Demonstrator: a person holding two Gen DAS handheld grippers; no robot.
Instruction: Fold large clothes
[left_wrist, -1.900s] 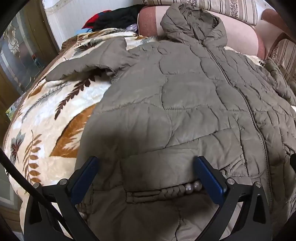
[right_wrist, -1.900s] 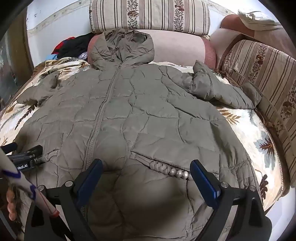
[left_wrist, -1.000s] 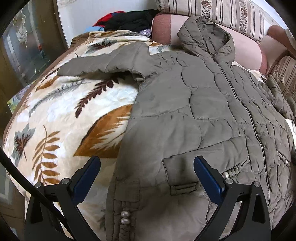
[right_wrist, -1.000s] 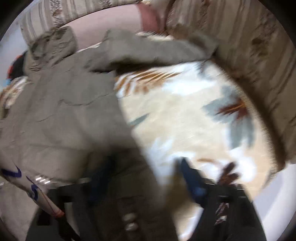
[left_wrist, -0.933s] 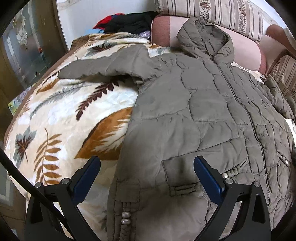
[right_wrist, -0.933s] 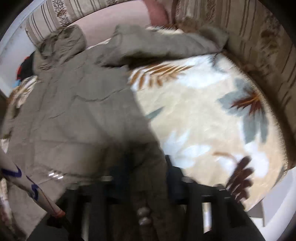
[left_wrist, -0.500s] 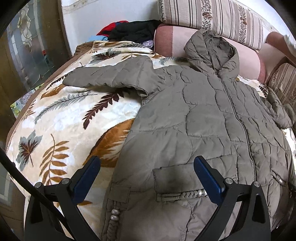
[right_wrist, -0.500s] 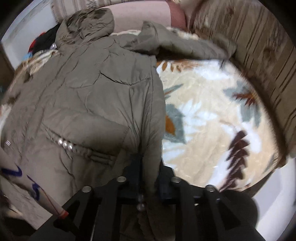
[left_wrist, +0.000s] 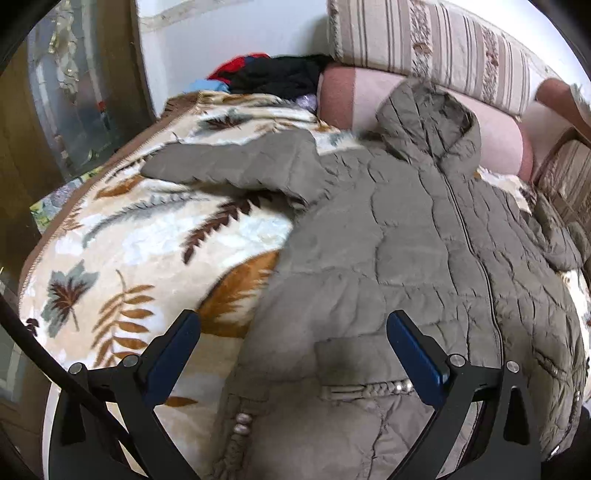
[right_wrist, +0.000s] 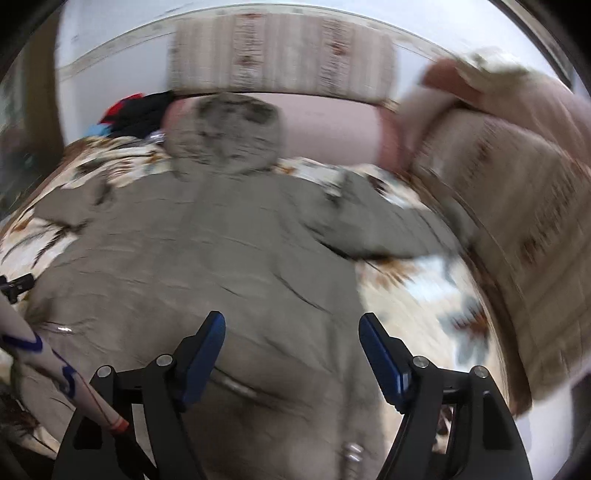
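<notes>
Olive quilted jacket (left_wrist: 388, 258): spread flat ahead of both tongs.
Left tongs (left_wrist: 291, 350): wide, over its hem edge.
Right tongs (right_wrist: 291, 350): wide, above its lower front.

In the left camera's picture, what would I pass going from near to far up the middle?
Left gripper → braided pocket trim → jacket → hood → pink bolster → striped cushion.

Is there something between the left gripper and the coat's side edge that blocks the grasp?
Nothing visible does. The left gripper is open above the olive coat, and only bare leaf blanket lies beside that edge.
</notes>
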